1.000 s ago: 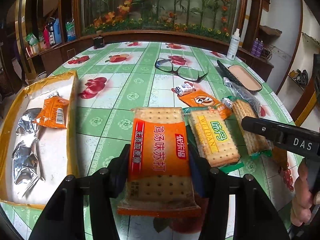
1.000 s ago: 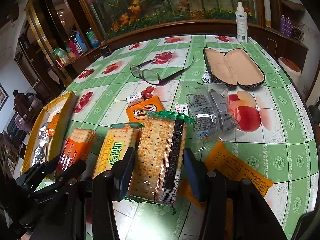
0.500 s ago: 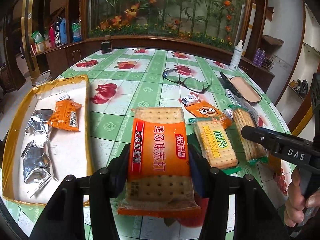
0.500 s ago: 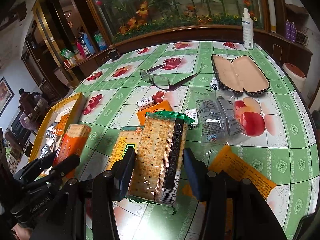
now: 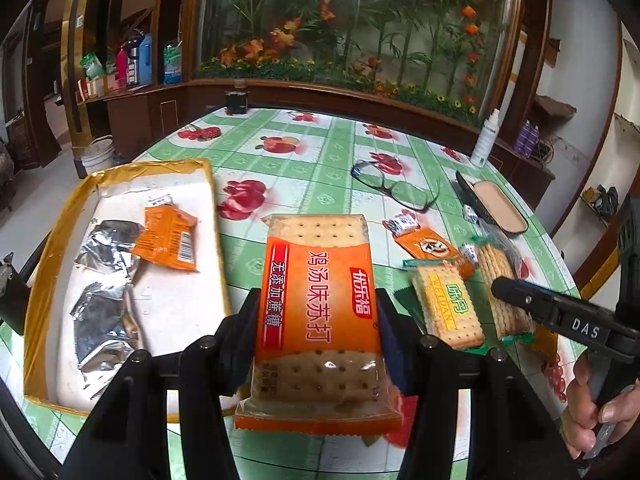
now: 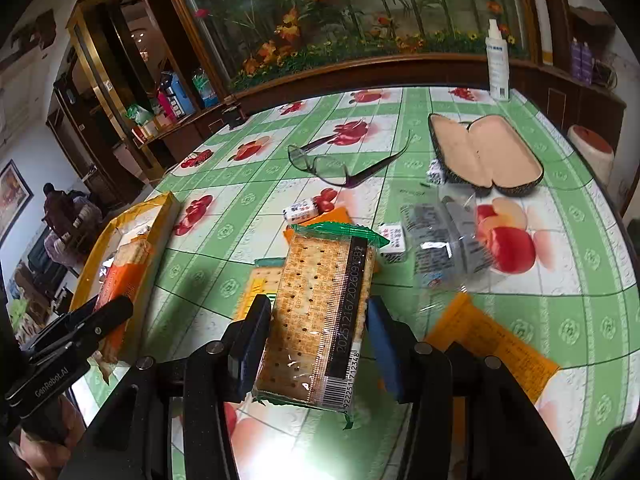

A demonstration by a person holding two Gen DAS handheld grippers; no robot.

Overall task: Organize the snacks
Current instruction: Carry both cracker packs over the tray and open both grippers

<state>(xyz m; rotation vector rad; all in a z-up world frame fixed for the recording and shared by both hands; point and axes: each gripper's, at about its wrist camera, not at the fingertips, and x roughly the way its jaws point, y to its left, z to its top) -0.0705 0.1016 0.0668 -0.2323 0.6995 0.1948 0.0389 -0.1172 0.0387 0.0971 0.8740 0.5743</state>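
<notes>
1. Nearest up, the left tongs (image 5: pixel 318 336) are pinching an orange cracker pack (image 5: pixel 318 300), lifted off the table (image 5: pixel 320 152) just right of the gold tray (image 5: pixel 56 248).
2. The right tongs (image 6: pixel 316 346) are clamped on a green-edged cracker pack (image 6: pixel 320 312), also off the table, well right of the tray.
3. Already in the tray: a small orange packet (image 5: pixel 170 238) and two silver packets (image 5: pixel 106 280). So roughly a start, not halfway.
4. Still lying right of the tray: a yellow-label cracker pack (image 5: pixel 446 308), an orange sachet (image 5: pixel 430 246), a clear bag (image 6: pixel 448 240).
5. Farther off, glasses (image 5: pixel 394 188) and an open case (image 6: pixel 486 152), not snacks, probably staying put.
</notes>
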